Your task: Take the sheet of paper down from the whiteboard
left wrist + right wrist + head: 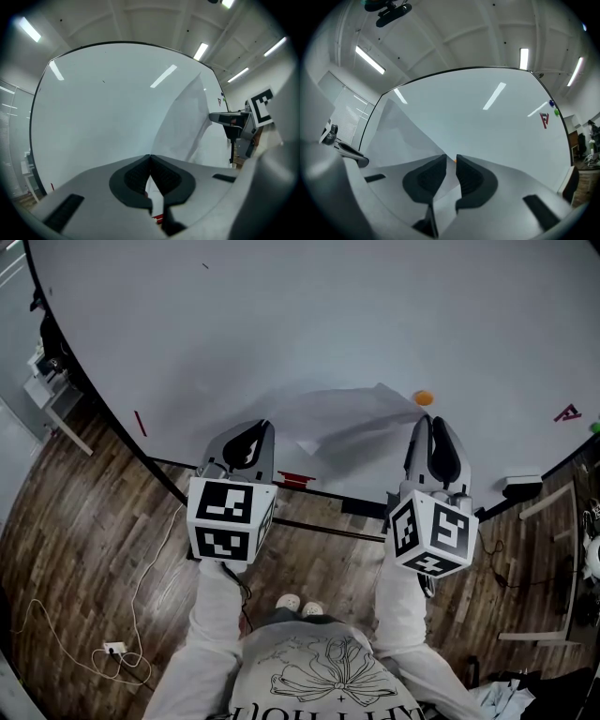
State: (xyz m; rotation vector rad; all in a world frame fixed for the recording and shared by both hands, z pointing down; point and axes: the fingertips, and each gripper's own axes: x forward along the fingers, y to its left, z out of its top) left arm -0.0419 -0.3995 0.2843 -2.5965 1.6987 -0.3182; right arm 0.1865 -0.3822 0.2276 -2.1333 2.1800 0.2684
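The white sheet of paper (352, 418) hangs on the whiteboard (309, 315), pinned at its right corner by an orange magnet (424, 397). The sheet bulges away from the board. My left gripper (265, 426) is at the sheet's lower left, and in the left gripper view it (150, 155) is shut on the edge of the paper (187, 122), which rises to the right from the pads. My right gripper (431, 418) sits just below the magnet. In the right gripper view it (449, 157) shows a narrow gap, with the orange magnet (454, 160) just beyond the tips and the paper (401, 136) to the left.
A red marker (296, 478) and a dark eraser (522, 486) lie on the board's tray. A red letter magnet (566, 412) and a short red mark (141, 423) are on the board. A white cable (141, 615) trails over the wooden floor.
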